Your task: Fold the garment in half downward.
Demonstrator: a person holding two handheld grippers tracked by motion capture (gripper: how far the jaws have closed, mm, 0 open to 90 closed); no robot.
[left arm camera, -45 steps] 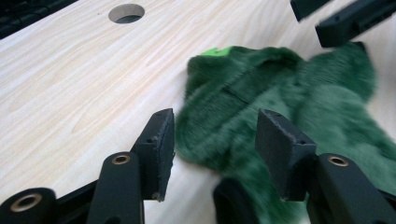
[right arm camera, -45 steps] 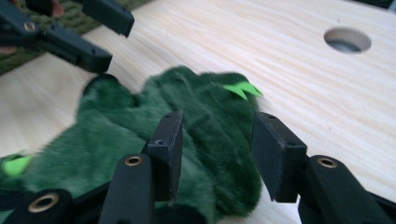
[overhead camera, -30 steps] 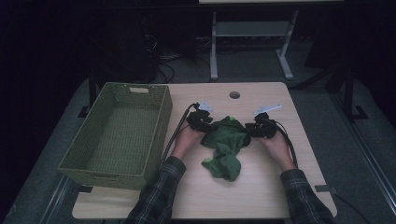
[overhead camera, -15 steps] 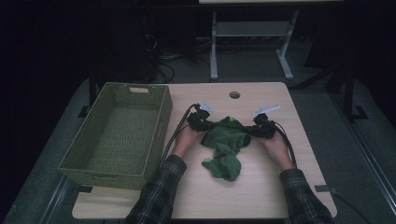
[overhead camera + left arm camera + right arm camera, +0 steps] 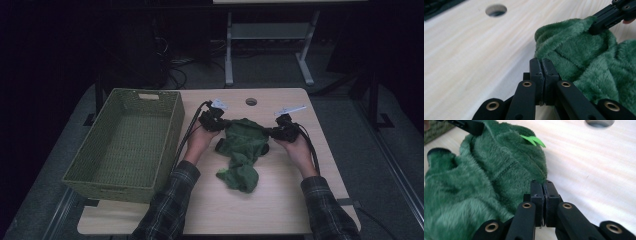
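Observation:
A dark green plush cloth [image 5: 244,152] lies crumpled in the middle of the wooden table [image 5: 285,205]. Its upper edge is stretched between my two grippers. My left gripper [image 5: 221,126] is shut on the cloth's left corner, with the jaws pressed together on the plush cloth [image 5: 581,50] in the left gripper view [image 5: 543,62]. My right gripper [image 5: 272,133] is shut on the right corner, and in its own view [image 5: 543,184] the cloth [image 5: 484,177] spreads away to the left. A light green tag [image 5: 534,140] sticks out of the cloth.
A woven green basket [image 5: 176,117], with nothing in it, stands on the table's left side, close to the left hand. A round cable hole [image 5: 251,101] sits near the table's far edge. A metal stand [image 5: 265,35] is on the floor beyond.
Both grippers' jaws have shut on the cloth's upper corners. The left hand has risen a little, lifting that edge; the right hand has stayed put.

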